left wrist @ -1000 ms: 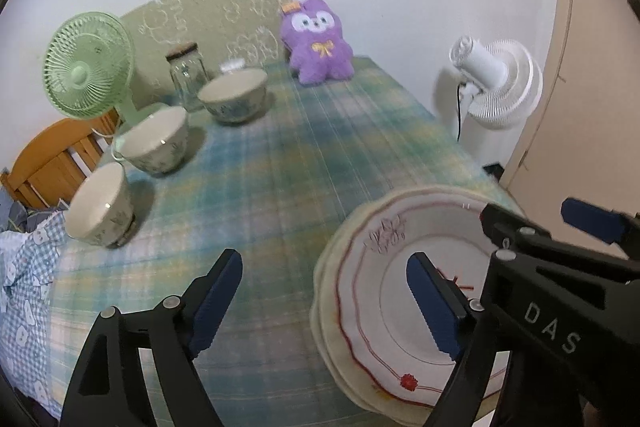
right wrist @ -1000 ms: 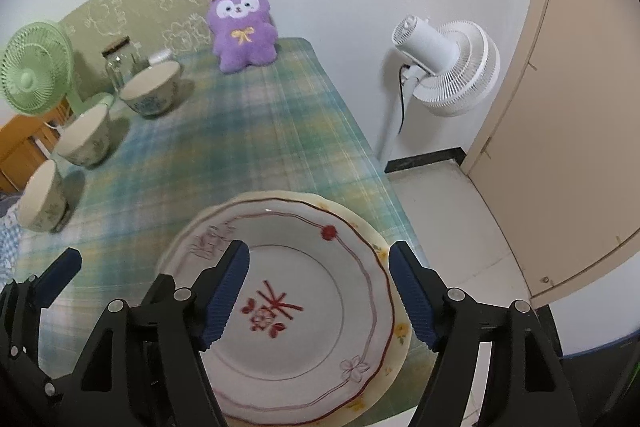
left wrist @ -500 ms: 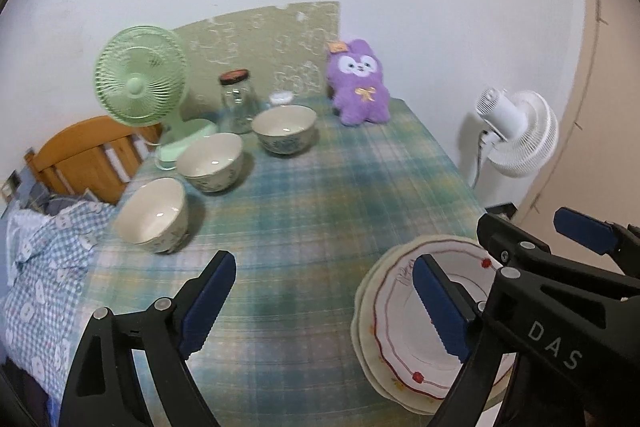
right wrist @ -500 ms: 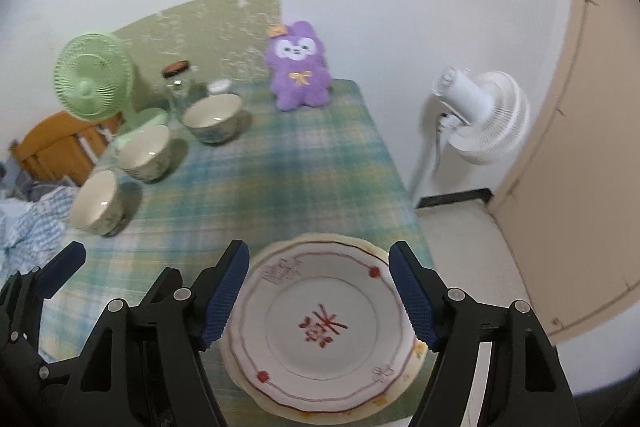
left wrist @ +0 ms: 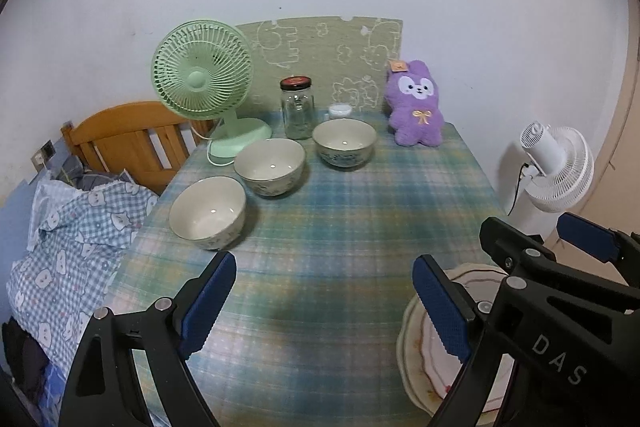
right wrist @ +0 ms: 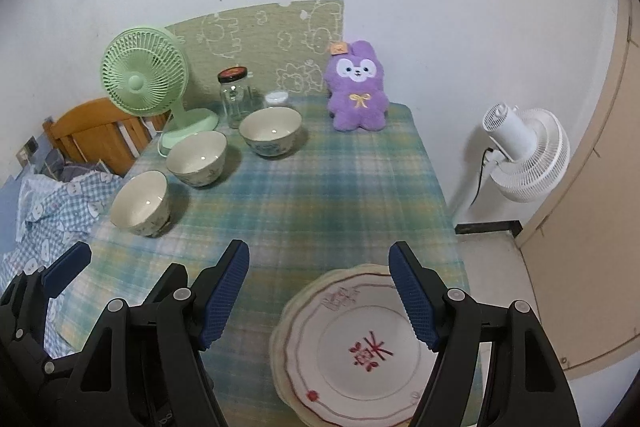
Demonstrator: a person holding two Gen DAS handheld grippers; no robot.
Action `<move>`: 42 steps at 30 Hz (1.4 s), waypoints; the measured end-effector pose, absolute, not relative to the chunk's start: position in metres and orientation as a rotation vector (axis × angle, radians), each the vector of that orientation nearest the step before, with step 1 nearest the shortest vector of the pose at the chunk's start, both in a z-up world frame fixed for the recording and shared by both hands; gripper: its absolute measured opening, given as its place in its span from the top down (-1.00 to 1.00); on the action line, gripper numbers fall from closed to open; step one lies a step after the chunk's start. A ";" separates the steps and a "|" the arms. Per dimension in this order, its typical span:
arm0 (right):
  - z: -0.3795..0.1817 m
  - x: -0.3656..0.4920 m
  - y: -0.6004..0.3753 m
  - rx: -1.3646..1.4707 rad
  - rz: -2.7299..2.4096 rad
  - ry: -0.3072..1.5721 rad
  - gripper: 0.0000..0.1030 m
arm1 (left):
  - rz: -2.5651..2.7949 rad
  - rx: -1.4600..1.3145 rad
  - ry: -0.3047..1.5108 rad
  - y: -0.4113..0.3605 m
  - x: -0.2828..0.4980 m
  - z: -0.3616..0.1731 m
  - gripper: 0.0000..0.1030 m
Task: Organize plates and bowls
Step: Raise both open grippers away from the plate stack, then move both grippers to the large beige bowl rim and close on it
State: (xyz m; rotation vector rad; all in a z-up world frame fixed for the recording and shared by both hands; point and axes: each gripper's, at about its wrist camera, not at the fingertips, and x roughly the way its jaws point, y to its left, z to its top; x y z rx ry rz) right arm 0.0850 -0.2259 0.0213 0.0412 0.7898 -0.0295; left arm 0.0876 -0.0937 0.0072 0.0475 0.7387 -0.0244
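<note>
Three cream bowls stand in a diagonal row on the plaid table: near [left wrist: 207, 211] [right wrist: 140, 203], middle [left wrist: 269, 167] [right wrist: 197, 157], far [left wrist: 344, 142] [right wrist: 270, 131]. A stack of plates [right wrist: 352, 343] with red trim and a red motif lies at the table's near right corner, partly hidden in the left wrist view [left wrist: 416, 359]. My left gripper [left wrist: 322, 307] is open and empty above the table's near edge. My right gripper [right wrist: 320, 301] is open and empty above the plates.
A green desk fan [left wrist: 202, 75], a glass jar [left wrist: 297, 109], a small white lid [left wrist: 340, 111] and a purple plush [left wrist: 416, 105] stand at the back. A white floor fan [right wrist: 524, 155] is right of the table. A wooden chair [left wrist: 128, 139] and checked cloth [left wrist: 68, 251] are left.
Both grippers have pulled back and up from the plate stack; more of the table and all three bowls show now. Both stay open and empty.
</note>
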 end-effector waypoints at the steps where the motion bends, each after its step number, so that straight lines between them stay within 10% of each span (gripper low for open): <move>1: 0.022 0.087 -0.220 0.041 -0.031 0.788 -0.46 | -0.027 0.047 0.740 -0.088 0.090 0.007 -0.77; 42: -0.029 0.179 -0.034 0.106 -0.146 0.847 -0.46 | -0.156 0.117 0.823 0.083 0.196 -0.041 -0.54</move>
